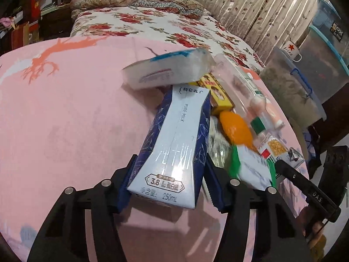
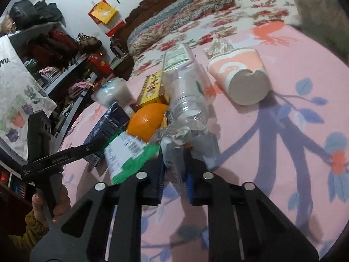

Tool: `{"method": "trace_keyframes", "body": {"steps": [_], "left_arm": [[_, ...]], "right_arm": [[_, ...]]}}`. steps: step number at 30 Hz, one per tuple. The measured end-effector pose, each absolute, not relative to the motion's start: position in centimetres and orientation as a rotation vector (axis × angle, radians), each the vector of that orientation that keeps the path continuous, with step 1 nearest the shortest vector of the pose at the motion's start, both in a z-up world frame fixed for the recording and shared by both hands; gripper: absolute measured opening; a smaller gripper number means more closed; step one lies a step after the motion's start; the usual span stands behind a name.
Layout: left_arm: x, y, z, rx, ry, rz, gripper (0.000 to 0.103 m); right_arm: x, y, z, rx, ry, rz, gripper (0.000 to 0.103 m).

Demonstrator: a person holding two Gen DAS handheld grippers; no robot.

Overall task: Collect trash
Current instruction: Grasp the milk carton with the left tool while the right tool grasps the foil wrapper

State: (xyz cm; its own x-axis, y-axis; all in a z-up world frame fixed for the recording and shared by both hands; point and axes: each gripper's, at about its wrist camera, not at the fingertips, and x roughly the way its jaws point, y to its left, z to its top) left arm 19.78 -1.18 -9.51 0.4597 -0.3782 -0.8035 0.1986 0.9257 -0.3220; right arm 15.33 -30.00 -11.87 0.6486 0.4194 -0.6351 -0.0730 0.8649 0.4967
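My left gripper [image 1: 169,181] is shut on a blue and white milk carton [image 1: 174,144], held over the pink bedsheet [image 1: 65,109]. My right gripper [image 2: 174,174] is shut on a green and white carton [image 2: 130,155], which also shows in the left wrist view [image 1: 253,166]. Between them lies a pile: an orange [image 2: 146,120], a clear plastic bottle [image 2: 187,87], a yellow box [image 2: 152,89] and a white tissue pack [image 1: 165,69]. A pink paper cup [image 2: 240,76] lies on its side to the right, with crumpled paper [image 2: 218,45] behind it.
Pillows and a floral sheet [image 1: 152,24] lie at the head of the bed. Plastic storage bins [image 1: 290,87] with a mug [image 1: 290,50] on top stand to the right. Cluttered shelves [image 2: 54,50] stand to the left.
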Motion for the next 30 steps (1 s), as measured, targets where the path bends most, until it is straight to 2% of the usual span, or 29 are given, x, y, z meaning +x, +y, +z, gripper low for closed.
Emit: {"method": "trace_keyframes", "body": {"steps": [11, 12, 13, 14, 18, 20, 27, 29, 30], "left_arm": [[9.8, 0.7, -9.5, -0.183, 1.068, -0.404, 0.054], [9.3, 0.4, -9.4, -0.161, 1.069, -0.396, 0.056], [9.2, 0.2, -9.3, -0.151, 1.069, -0.387, 0.069], [9.2, 0.0, -9.0, -0.143, 1.053, -0.377, 0.078], [9.6, -1.3, -7.4, -0.078, 0.987, -0.353, 0.079], [9.8, -2.2, -7.0, -0.019, 0.971, -0.333, 0.084], [9.9, -2.9, -8.3, 0.079, 1.004, -0.271, 0.084], [9.9, -2.5, -8.7, 0.062, 1.017, -0.255, 0.081], [10.0, -2.2, -8.8, 0.053, 1.022, -0.25, 0.077]], "right_arm": [[7.5, -31.3, -11.2, 0.447, 0.762, 0.23, 0.014], [7.0, -31.0, -11.3, 0.427, 0.767, 0.226, 0.014], [6.6, -30.9, -11.5, 0.411, 0.777, 0.225, 0.014], [6.3, -30.6, -11.8, 0.394, 0.793, 0.224, 0.015], [5.6, -30.7, -12.4, 0.391, 0.813, 0.224, 0.017], [5.2, -30.8, -12.3, 0.395, 0.809, 0.226, 0.017], [4.4, -31.0, -12.6, 0.4, 0.806, 0.237, 0.017], [4.3, -31.1, -12.7, 0.403, 0.803, 0.237, 0.03], [4.3, -31.1, -12.7, 0.404, 0.797, 0.235, 0.058]]}}
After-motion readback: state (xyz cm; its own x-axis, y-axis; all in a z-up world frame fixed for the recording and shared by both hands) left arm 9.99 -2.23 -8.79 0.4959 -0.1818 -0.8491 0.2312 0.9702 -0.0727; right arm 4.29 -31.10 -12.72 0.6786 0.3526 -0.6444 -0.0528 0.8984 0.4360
